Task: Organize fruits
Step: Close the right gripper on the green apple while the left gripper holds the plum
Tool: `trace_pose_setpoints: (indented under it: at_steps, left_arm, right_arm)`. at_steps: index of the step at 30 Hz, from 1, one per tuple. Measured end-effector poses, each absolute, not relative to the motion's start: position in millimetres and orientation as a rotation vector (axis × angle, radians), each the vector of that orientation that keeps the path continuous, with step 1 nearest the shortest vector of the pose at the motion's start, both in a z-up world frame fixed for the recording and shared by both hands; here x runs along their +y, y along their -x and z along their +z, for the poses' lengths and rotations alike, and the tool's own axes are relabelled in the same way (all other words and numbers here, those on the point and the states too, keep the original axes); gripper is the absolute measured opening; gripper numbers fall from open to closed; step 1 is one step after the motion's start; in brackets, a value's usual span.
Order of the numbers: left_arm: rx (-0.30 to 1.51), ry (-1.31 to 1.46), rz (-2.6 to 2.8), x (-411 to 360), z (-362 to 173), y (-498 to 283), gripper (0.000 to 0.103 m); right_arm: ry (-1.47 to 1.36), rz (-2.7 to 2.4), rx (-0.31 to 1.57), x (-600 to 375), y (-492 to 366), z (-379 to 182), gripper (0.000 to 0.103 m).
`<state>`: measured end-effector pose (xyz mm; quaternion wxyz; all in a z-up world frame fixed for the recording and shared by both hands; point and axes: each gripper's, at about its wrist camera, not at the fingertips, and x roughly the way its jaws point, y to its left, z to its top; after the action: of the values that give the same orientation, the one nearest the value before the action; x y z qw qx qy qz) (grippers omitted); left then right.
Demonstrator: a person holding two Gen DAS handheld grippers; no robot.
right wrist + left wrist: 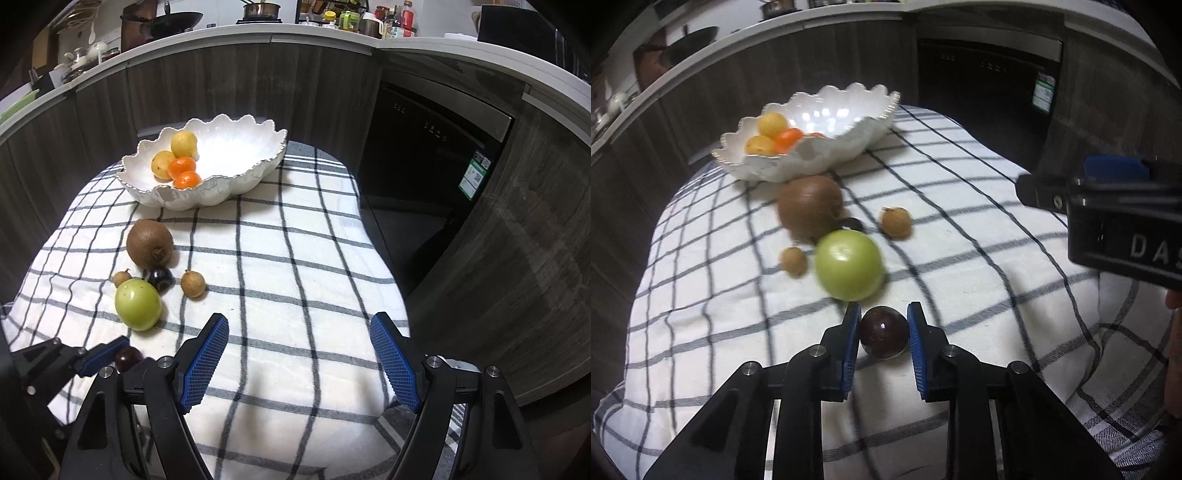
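While right fingers (299,358) gape, left fingers (882,332) clamp a glossy dark-purple round fruit (883,333).

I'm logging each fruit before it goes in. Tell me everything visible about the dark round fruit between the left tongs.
The dark fruit is a small, glossy, maroon-black ball, smooth-skinned with a bright highlight, like a plum or grape. It sits between the blue ribbed pads of the left tongs, which are shut on it, just over the checked cloth. The green fruit lies just beyond, apart.
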<state>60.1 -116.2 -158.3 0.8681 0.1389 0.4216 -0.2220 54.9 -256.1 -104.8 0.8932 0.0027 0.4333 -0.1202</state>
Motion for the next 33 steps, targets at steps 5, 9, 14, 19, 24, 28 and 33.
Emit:
trace_pose_setpoints:
  at_steps: [5, 9, 14, 19, 24, 28, 33]
  left_arm:
    - [0.839, -0.235, -0.393, -86.3, -137.9, -71.8, 0.026]
    - [0.812, -0.210, -0.344, -66.3, -125.7, -79.4, 0.026]
    - [0.824, -0.165, -0.288, -41.1, -123.3, -89.1, 0.026]
    - [0.828, -0.133, -0.228, -16.2, -125.0, -99.1, 0.026]
    - [0.823, -0.110, -0.188, 0.2, -127.1, -105.5, 0.026]
    - [0.832, -0.094, -0.174, 6.1, -129.5, -109.9, 0.026]
    - [0.842, -0.086, -0.161, 9.9, -131.9, -112.4, 0.026]
  right_arm:
    - [0.000, -0.204, 0.912, -242.1, -68.6, -103.9, 0.080]
    - [0.002, -0.154, 0.921, -225.3, -80.3, -103.9, 0.080]
    - [0.022, -0.101, 0.950, -201.5, -96.9, -109.5, 0.080]
    - [0.031, -0.063, 0.992, -180.4, -112.5, -121.9, 0.080]
    - [0.062, -0.043, 1.031, -161.0, -120.9, -136.4, 0.080]
    - [0.079, -0.032, 1.045, -149.8, -125.7, -143.6, 0.080]
    - [0.069, -0.037, 1.073, -144.5, -132.8, -153.3, 0.079]
